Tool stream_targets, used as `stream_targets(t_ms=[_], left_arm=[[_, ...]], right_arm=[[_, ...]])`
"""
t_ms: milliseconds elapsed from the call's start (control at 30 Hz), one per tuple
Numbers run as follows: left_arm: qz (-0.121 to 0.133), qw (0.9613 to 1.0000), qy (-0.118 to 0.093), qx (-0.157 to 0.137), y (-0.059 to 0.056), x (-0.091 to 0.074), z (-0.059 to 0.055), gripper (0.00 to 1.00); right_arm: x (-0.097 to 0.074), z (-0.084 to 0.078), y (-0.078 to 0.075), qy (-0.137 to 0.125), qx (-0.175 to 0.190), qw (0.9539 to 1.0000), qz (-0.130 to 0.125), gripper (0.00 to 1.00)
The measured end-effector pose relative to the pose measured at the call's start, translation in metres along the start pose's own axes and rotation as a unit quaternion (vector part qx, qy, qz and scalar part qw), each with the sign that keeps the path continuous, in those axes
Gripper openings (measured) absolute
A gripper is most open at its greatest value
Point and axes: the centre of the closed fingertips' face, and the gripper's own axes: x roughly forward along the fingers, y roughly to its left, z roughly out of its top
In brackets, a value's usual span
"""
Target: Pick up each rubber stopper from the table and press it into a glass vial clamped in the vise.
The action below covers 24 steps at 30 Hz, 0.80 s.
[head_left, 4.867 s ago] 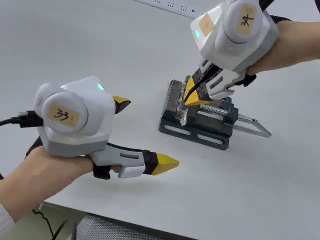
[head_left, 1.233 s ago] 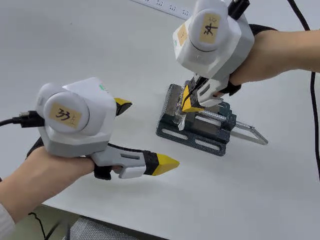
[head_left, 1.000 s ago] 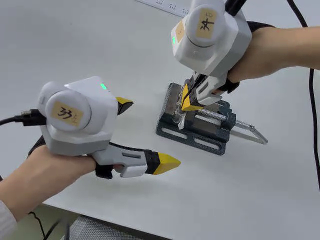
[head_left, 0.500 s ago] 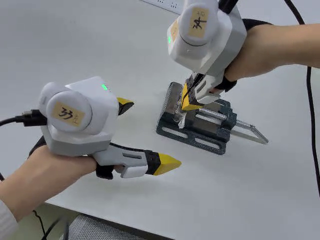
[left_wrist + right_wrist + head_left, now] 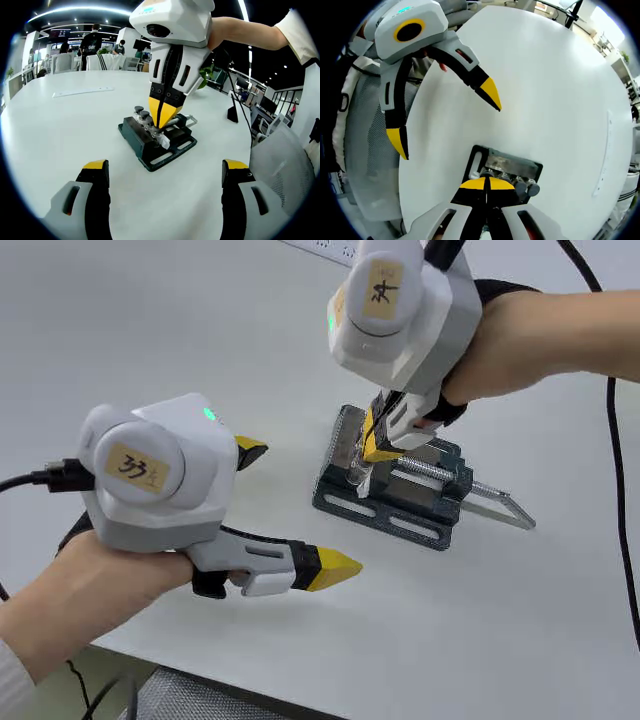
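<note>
Head view — vial (image 5: 357, 474) in vise (image 5: 420, 510)

White worktop (image 5: 150, 320) carrying a dark metal vise (image 5: 385, 512), base flat on the surface, screw handle (image 5: 503, 503) pointing right. A white power strip (image 5: 325, 248) lies at the far edge, well apart from the vise.

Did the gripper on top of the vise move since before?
Yes. The right gripper keeps its tips at the left end of the vise, but its white body has swung left and stands more directly over it.
</note>
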Motion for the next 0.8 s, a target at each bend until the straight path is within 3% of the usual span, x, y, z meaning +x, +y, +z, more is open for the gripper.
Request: stream_targets(t_ms=[67, 167, 500, 800], left_arm=[[-0.003, 1.0, 0.004, 0.004, -0.002, 0.0, 0.0, 0.92], [-0.004, 1.0, 0.002, 0.006, -0.003, -0.001, 0.003, 0.92], [0.001, 0.9998, 0.0, 0.019, 0.001, -0.005, 0.014, 0.92], [0.008, 0.9998, 0.001, 0.017, 0.006, -0.009, 0.009, 0.92]], right_arm=[[-0.001, -0.001, -0.003, -0.007, 0.021, 0.9997, 0.008, 0.0], [-0.001, 0.0, -0.006, -0.014, 0.024, 0.9996, 0.006, 0.0], [-0.003, 0.0, -0.004, -0.014, 0.011, 0.9998, 0.008, 0.0], [-0.004, -0.001, -0.004, -0.024, 0.001, 0.9997, 0.011, 0.0]])
